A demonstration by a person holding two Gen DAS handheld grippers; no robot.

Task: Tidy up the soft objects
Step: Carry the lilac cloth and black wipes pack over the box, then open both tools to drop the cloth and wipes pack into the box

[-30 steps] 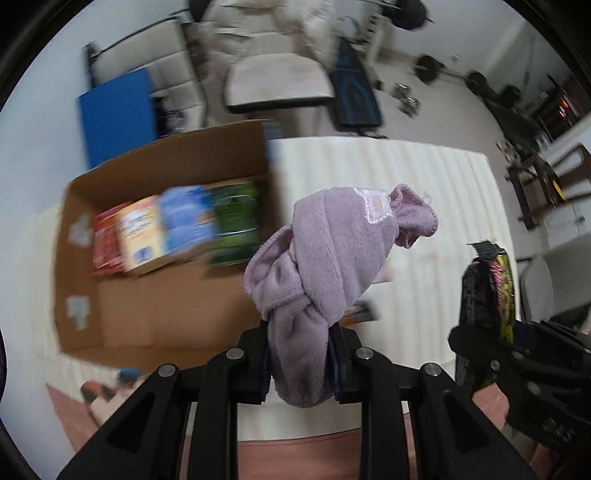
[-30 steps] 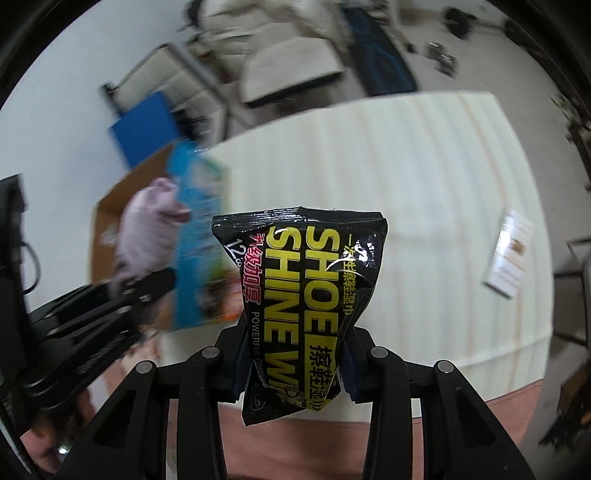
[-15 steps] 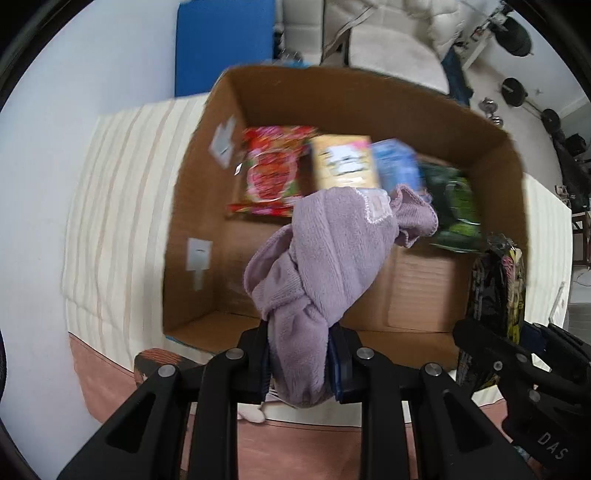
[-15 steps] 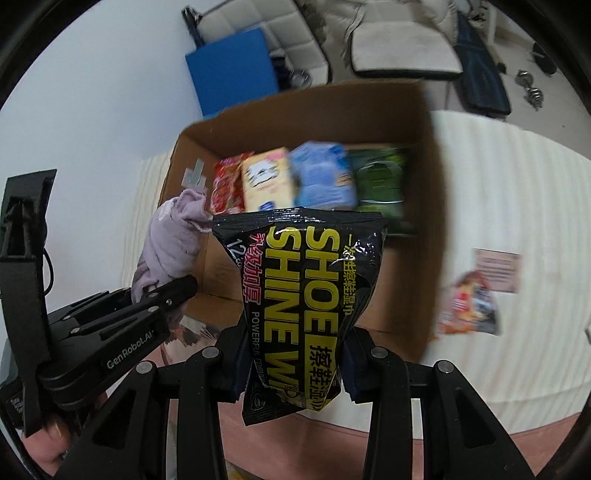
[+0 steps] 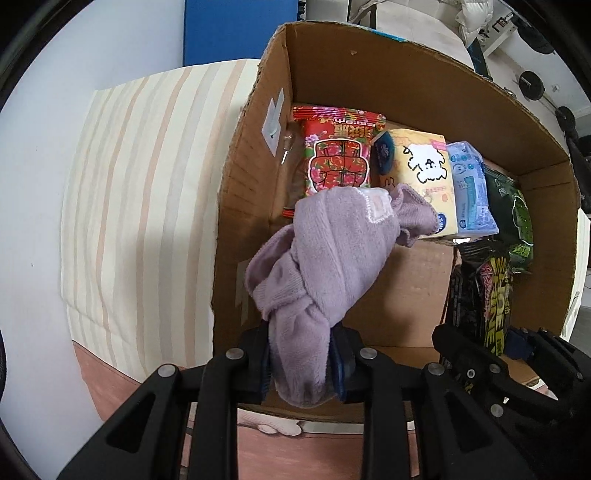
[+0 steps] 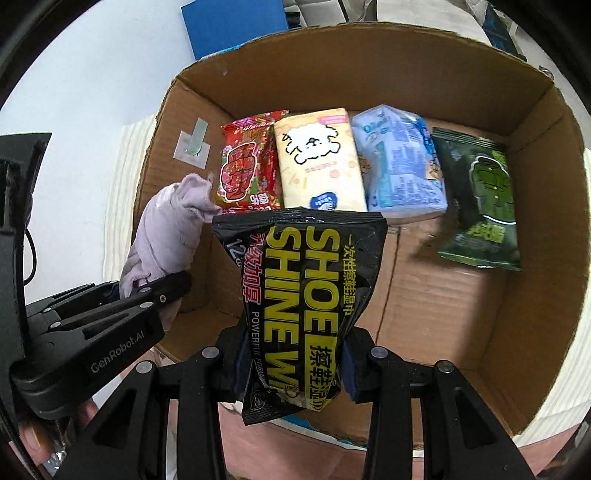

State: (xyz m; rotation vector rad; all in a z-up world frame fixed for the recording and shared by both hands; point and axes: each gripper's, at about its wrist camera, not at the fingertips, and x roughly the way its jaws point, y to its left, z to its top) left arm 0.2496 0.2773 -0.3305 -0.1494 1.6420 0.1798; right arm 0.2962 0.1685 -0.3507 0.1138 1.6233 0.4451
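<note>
My left gripper (image 5: 303, 356) is shut on a knotted lilac towel (image 5: 325, 251) and holds it over the near left part of an open cardboard box (image 5: 332, 85). My right gripper (image 6: 291, 362) is shut on a black and yellow shoe-shine wipes pack (image 6: 306, 291), held over the box (image 6: 535, 295) near its front wall. The towel (image 6: 166, 236) and left gripper (image 6: 103, 325) show at the left in the right wrist view. The wipes pack (image 5: 491, 295) shows at the right in the left wrist view.
Along the box's far wall lie a red packet (image 6: 247, 173), a cream tissue pack (image 6: 317, 162), a pale blue pack (image 6: 399, 166) and a green packet (image 6: 484, 199). The box stands on a striped cloth (image 5: 129, 184). A blue board (image 5: 236, 29) stands behind.
Both grippers have swung left from the striped table to over the box and moved closer to it. Each keeps its hold on its item.
</note>
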